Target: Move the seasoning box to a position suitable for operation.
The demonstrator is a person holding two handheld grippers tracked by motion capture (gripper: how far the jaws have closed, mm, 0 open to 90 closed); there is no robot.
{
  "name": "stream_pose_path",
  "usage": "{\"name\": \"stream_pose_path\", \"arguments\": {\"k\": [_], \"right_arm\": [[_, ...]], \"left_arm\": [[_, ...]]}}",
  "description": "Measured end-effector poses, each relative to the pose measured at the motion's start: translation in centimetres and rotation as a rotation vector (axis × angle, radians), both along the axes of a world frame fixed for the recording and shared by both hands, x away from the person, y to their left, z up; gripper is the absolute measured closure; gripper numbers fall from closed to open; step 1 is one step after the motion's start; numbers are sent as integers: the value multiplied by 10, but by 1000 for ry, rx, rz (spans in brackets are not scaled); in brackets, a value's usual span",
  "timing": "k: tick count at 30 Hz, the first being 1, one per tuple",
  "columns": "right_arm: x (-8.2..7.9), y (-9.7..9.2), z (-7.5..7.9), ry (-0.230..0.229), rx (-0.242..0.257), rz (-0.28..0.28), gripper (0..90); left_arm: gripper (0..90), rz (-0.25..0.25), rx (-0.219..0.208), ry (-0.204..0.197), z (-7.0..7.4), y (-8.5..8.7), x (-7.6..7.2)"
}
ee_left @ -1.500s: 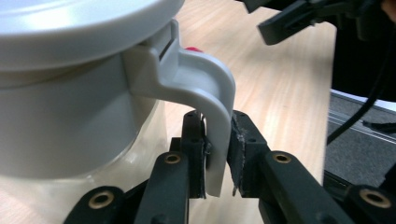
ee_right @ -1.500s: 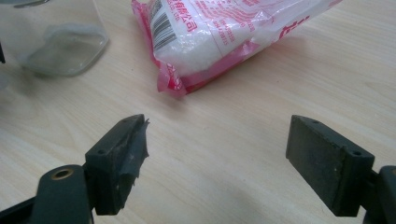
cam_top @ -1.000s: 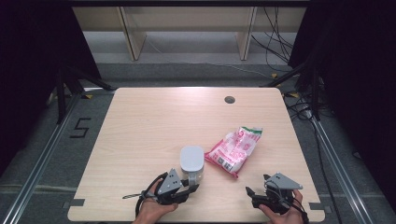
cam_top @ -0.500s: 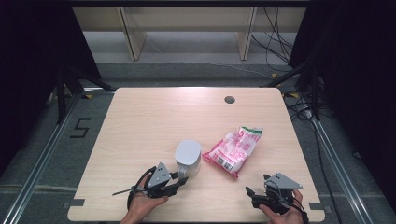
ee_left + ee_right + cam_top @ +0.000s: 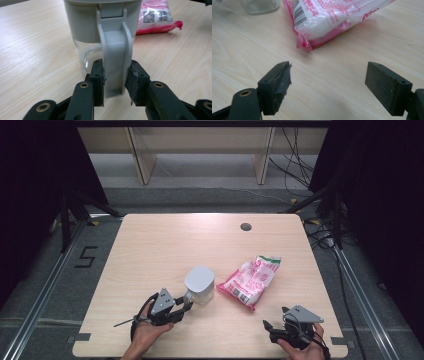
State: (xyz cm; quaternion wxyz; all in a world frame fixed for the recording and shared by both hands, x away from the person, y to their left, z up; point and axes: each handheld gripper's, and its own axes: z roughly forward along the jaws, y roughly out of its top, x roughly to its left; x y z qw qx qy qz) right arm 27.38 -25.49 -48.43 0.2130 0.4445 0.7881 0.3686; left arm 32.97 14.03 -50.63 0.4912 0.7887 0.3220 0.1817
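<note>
Easing our left gripper [image 5: 114, 82] off the jug [image 5: 199, 284], we have just been opening its jaws around the handle [image 5: 115, 52]; the jug stands just left of the bag [image 5: 252, 281]. Our right gripper [image 5: 328, 82] gapes empty near the bag, which is untouched.

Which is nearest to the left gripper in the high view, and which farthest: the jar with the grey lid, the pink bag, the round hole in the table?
1. Jar with the grey lid: at the left gripper, handle between its jaws.
2. Pink bag: right of the jar.
3. Round hole: near the table's far edge.
</note>
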Motion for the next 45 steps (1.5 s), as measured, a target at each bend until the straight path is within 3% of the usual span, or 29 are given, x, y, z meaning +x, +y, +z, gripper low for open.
{"name": "stream_pose_path", "arguments": {"k": [2, 8, 9, 13, 14, 22, 30, 40, 45], "right_arm": [[1, -1, 0, 15, 3, 26, 213], [0, 0, -1, 1, 5, 0, 214], [-2, 2, 0, 27, 18, -19, 213], [-1, 1, 0, 19, 11, -9, 214], [1, 0, -1, 3, -1, 28, 214], [2, 0, -1, 23, 6, 39, 215], [2, 1, -2, 17, 0, 29, 215], [2, 1, -2, 11, 7, 28, 215], [2, 1, -2, 22, 5, 26, 215]], "left_arm": [[682, 15, 0, -3, 0, 2, 2], [681, 60, 9, -23, -1, 10, 9], [681, 74, 7, -28, -2, 11, 10], [681, 118, 23, -44, -3, 16, 14], [683, 128, 21, -51, -3, 17, 16], [691, 171, 26, -63, -5, 20, 23], [699, 164, 15, -74, -6, 23, 27], [695, 139, 17, -67, -5, 25, 20], [693, 85, 1, -62, -6, 24, 21]]}}
